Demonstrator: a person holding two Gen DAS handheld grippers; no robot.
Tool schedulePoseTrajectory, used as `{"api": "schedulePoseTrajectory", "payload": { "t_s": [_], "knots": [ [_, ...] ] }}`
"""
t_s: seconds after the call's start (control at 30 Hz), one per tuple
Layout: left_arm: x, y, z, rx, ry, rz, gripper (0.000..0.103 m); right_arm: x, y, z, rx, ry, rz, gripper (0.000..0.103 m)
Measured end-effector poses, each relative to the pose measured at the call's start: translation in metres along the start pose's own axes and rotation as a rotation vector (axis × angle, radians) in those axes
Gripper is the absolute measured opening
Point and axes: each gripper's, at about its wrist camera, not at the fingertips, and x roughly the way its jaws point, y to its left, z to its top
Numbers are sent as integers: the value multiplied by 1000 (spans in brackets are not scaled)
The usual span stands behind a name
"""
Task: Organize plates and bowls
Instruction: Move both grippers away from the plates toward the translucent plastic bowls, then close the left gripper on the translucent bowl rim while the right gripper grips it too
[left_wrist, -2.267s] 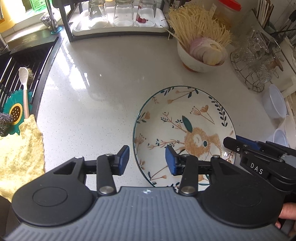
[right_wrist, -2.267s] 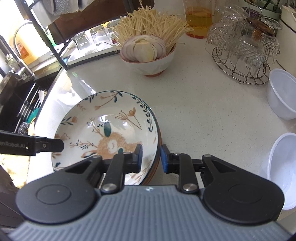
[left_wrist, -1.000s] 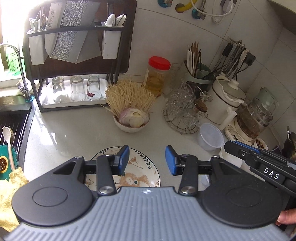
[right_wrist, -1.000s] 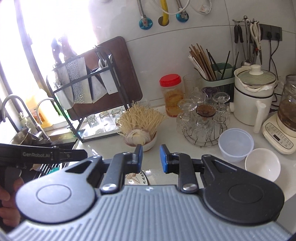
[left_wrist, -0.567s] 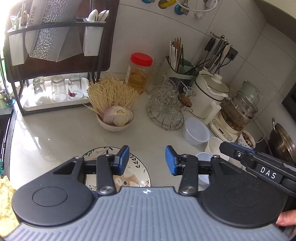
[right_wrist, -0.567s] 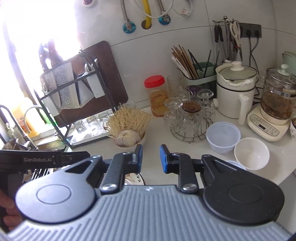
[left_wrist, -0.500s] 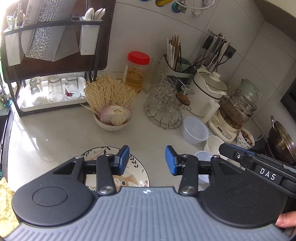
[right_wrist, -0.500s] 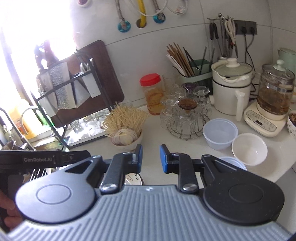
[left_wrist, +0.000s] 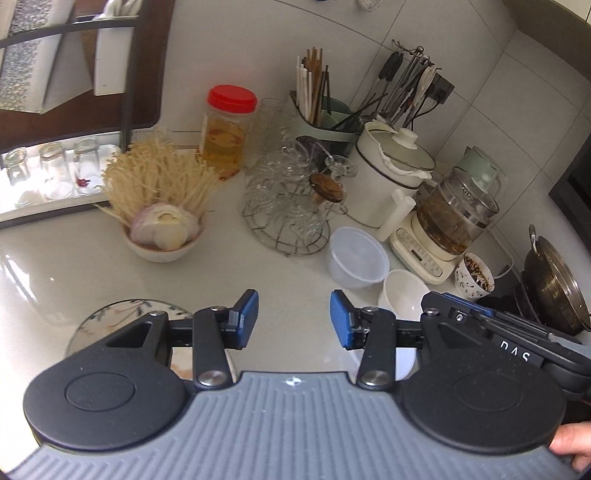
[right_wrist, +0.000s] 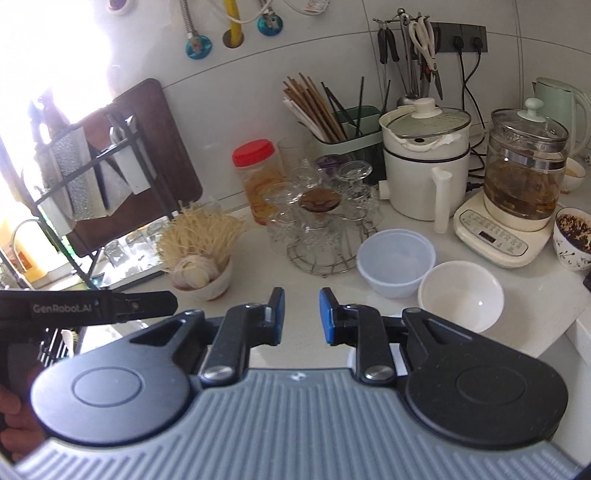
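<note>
left gripper (left_wrist: 293, 317) released, plate (left_wrist: 110, 314) below-left | right gripper (right_wrist: 298, 315) released, white bowl (right_wrist: 461, 295) right

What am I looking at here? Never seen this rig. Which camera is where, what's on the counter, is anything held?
No robot arm: a person carries a two-finger gripper in each hand, and a fisheye camera on each looks forward along its fingers. One picture is from the left gripper, the other from the right gripper; each also catches the other gripper at its edge. Both are open and hold nothing.

On the white counter lie a floral plate, partly hidden under the left gripper, a clear plastic bowl beside a white bowl, and a bowl of noodles and onion. Behind stand a wire rack of glasses, a red-lidded jar, a white pot and a glass kettle.
</note>
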Motion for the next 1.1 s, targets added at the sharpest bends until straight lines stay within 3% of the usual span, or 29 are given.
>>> {"api": "schedulePoseTrajectory", "payload": {
  "t_s": [0.37,0.5,0.73,0.83,0.87,0.93,1.0,1.1],
  "knots": [
    [80,-44,6,-24,104,-35,49,25,-79,13,21,62,-60,25],
    [110,-53,3,19,177,-28,49,36,-103,1,102,116,-68,25],
    [160,-49,-9,-24,333,-61,54,50,-153,-27,354,195,-99,25],
    [174,-47,-13,-43,375,-61,55,58,-164,-35,367,224,-111,25],
    [178,-48,-14,-38,385,-65,55,61,-167,-37,374,236,-110,27],
    [186,-48,-18,-39,403,-72,55,68,-173,-41,403,260,-88,42],
    [194,-49,-20,-39,424,-72,55,73,-174,-44,407,270,-72,49],
    [201,-51,-24,-31,429,-66,55,82,-177,-49,429,297,-38,48]
  ]
}}
